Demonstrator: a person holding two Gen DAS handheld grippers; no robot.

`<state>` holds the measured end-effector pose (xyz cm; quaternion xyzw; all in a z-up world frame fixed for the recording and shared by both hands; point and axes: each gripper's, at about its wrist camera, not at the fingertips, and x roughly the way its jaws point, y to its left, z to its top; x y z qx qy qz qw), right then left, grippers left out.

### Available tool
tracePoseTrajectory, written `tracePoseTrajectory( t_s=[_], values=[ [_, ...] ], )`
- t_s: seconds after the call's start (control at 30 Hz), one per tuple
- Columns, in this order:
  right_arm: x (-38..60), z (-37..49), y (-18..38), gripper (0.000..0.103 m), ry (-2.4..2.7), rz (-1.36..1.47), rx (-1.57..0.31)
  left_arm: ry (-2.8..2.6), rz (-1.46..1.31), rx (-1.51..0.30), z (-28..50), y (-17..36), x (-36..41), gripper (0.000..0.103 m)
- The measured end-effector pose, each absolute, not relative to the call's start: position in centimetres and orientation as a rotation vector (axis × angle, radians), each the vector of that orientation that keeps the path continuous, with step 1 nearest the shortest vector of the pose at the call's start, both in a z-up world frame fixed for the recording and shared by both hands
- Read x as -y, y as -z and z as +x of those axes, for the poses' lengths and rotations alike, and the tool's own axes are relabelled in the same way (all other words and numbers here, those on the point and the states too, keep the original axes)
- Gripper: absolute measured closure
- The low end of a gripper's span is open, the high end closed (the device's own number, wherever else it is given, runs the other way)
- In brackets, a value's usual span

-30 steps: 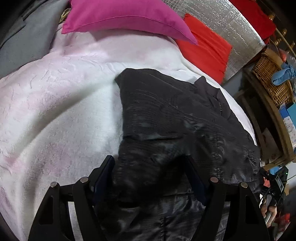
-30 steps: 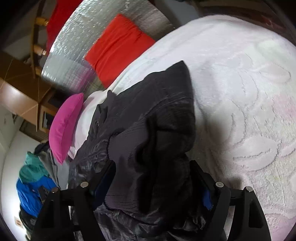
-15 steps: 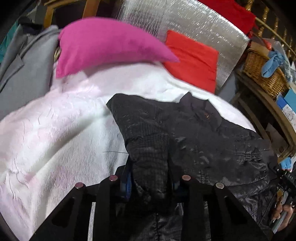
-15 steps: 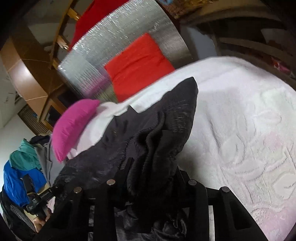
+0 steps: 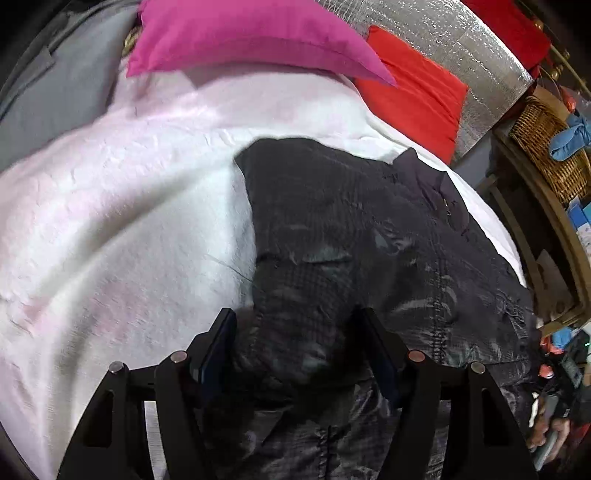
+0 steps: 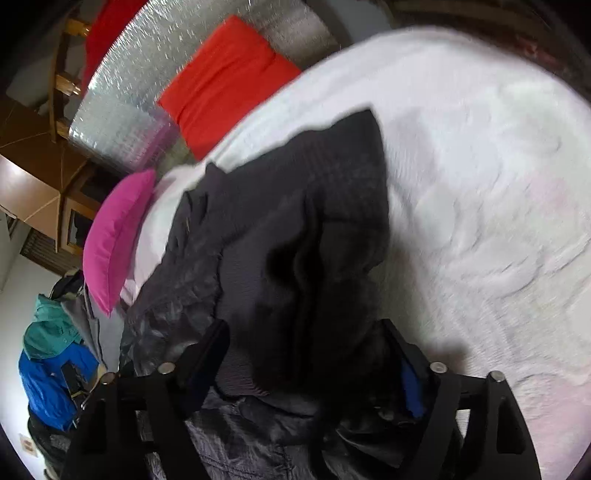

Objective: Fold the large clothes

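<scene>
Since half a second ago, both grippers' fingers have been spread wide: left gripper and right gripper straddle the jacket on the bed.

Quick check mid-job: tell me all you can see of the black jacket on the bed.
The black jacket is a dark, faintly shiny, quilted-looking garment with a collar toward the pillows and a zipper near the camera. It lies spread on the white bedspread, one sleeve folded across its body. The left tongs and right tongs both stand open, straddling bunched fabric; whether their fingers touch it is unclear. It lies apart from the pink pillow and red pillow.
</scene>
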<state>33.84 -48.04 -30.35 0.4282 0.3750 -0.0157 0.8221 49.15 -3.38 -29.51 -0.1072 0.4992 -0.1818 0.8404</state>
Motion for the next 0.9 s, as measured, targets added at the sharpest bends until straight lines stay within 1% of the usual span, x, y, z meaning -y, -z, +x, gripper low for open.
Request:
tracePoseTrajectory(
  t_s=[0.03, 0.07, 0.1, 0.13, 0.17, 0.2, 0.23, 0.33, 0.37, 0.4, 0.43, 0.47, 0.57, 0.6, 0.67, 0.73, 0.83, 0.9],
  values=[
    [47.8, 33.9, 30.0, 0.017, 0.03, 0.875, -0.797, 0.38, -0.221, -1.047, 48.9, 29.8, 3.5, 0.037],
    [47.5, 33.9, 29.8, 0.019, 0.026, 0.862, -0.793, 0.379, -0.201, -1.03, 48.7, 29.6, 3.8, 0.045],
    [47.5, 33.7, 29.5, 0.03, 0.027, 0.855, -0.781, 0.381, -0.186, -1.019, 48.5, 29.4, 4.3, 0.05],
    [47.4, 33.6, 29.0, 0.045, 0.031, 0.833, -0.77, 0.376, -0.172, -1.005, 48.3, 29.0, 4.5, 0.056],
    [47.2, 33.4, 28.4, 0.047, 0.035, 0.806, -0.756, 0.369, -0.163, -0.989, 47.9, 28.6, 4.8, 0.059],
    [47.1, 33.2, 27.9, 0.054, 0.033, 0.791, -0.736, 0.365, -0.16, -0.981, 47.9, 28.4, 5.0, 0.059],
    [47.1, 33.0, 27.3, 0.055, 0.029, 0.783, -0.716, 0.36, -0.16, -0.974, 47.8, 28.2, 5.0, 0.06],
    [46.5, 33.0, 26.5, 0.055, 0.04, 0.725, -0.706, 0.359, -0.135, -0.961, 47.7, 28.1, 5.0, 0.06],
    [46.1, 33.3, 27.1, 0.055, 0.056, 0.692, -0.742, 0.353, -0.113, -0.969, 47.6, 28.3, 5.0, 0.055],
    [45.9, 33.9, 27.9, 0.051, 0.067, 0.678, -0.781, 0.347, -0.096, -0.98, 47.6, 28.5, 5.3, 0.053],
    [45.9, 34.3, 28.6, 0.046, 0.075, 0.679, -0.812, 0.342, -0.073, -0.998, 47.6, 28.9, 5.5, 0.045],
    [46.1, 34.3, 29.1, 0.045, 0.074, 0.703, -0.81, 0.344, -0.058, -1.007, 47.7, 29.2, 5.8, 0.041],
    [46.8, 34.0, 28.5, 0.042, 0.075, 0.743, -0.811, 0.338, -0.03, -1.011, 47.5, 28.8, 5.8, 0.038],
    [46.9, 33.7, 28.4, 0.037, 0.085, 0.747, -0.818, 0.336, -0.02, -1.008, 47.4, 28.7, 5.7, 0.038],
    [47.4, 33.1, 27.5, 0.035, 0.127, 0.739, -0.818, 0.323, 0.008, -0.994, 47.0, 28.1, 5.7, 0.037],
    [47.7, 32.1, 26.2, 0.035, 0.186, 0.718, -0.766, 0.308, 0.034, -0.968, 46.7, 27.3, 5.8, 0.037],
    [48.0, 29.9, 23.4, 0.034, 0.232, 0.694, -0.623, 0.276, 0.075, -0.874, 45.7, 25.1, 5.5, 0.037],
    [47.5, 29.1, 22.2, 0.034, 0.168, 0.713, -0.521, 0.261, 0.077, -0.801, 44.8, 23.4, 5.2, 0.037]
  ],
)
